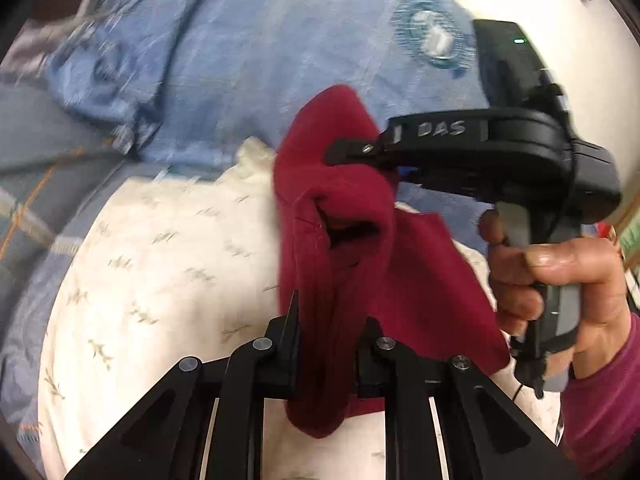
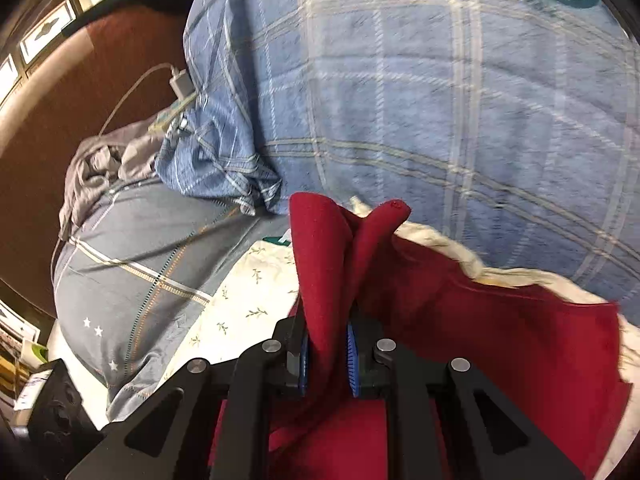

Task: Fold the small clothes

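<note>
A small dark red garment (image 1: 344,240) hangs bunched above a white floral cloth (image 1: 168,264). My left gripper (image 1: 326,332) is shut on a fold of it at the bottom of the left wrist view. My right gripper (image 1: 360,150) comes in from the right in that view and is shut on the garment's upper edge. In the right wrist view my right gripper (image 2: 328,344) pinches a raised fold of the red garment (image 2: 480,340) between blue pads (image 2: 352,354). The rest of the garment drapes to the right over the white cloth (image 2: 240,300).
A blue plaid bedcover (image 2: 440,100) fills the background. A grey-blue pillow (image 2: 132,264) lies to the left, with crumpled grey fabric (image 2: 100,164) and a white charger with its cable (image 2: 180,80) by a brown headboard (image 2: 60,112). A hand (image 1: 560,280) holds the right gripper's handle.
</note>
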`<state>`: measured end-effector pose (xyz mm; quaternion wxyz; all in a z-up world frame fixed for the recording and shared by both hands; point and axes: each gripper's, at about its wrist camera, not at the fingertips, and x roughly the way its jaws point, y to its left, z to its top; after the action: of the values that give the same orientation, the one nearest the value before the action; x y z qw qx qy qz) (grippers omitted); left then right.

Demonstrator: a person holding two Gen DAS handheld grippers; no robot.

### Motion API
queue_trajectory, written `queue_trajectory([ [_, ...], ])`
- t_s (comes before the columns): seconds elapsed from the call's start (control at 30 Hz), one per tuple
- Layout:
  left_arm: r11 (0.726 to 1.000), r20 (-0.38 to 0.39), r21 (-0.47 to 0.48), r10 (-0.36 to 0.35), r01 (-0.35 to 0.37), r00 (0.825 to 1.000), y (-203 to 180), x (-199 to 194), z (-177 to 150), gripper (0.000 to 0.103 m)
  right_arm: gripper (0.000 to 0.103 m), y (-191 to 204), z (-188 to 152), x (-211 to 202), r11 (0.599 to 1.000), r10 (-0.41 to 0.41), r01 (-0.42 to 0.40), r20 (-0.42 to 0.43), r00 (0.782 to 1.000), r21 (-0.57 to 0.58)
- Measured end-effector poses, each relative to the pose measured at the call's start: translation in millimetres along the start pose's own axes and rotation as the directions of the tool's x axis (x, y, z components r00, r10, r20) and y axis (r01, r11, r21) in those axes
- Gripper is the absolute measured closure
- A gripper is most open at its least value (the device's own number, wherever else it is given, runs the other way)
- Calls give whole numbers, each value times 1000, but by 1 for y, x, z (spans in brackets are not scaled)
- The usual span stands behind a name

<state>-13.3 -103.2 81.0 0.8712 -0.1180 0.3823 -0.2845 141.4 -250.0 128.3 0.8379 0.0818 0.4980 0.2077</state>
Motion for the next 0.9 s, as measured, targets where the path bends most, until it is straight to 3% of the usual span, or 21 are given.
queue_trajectory([
  [0.27, 994, -47, 91, -58, 62, 997, -66, 21, 14, 89, 89, -57, -16, -54, 996, -74, 70, 61, 995, 60],
  [0.5, 974, -117, 197, -87, 109, 989, -134, 77, 12, 89, 89, -133, -40, -92, 976, -139, 124, 75, 987, 180],
  [0.73, 972, -224, 212, -56, 105, 973, -160, 131, -4, 88, 89, -191, -70, -72, 942, -169, 160, 6, 986, 294],
  [0.8, 970, -267, 214, -56, 116, 962, -160, 139, -8, 77, 86, -204, -79, -58, 931, -151, 153, -32, 988, 331],
  [0.83, 965, -282, 223, -68, 134, 957, -159, 138, -8, 74, 78, -212, -84, -57, 918, -135, 137, -30, 990, 372],
  [0.9, 959, -284, 243, -75, 147, 956, -156, 125, -5, 58, 75, -224, -90, -64, 895, -102, 95, -7, 995, 437],
])
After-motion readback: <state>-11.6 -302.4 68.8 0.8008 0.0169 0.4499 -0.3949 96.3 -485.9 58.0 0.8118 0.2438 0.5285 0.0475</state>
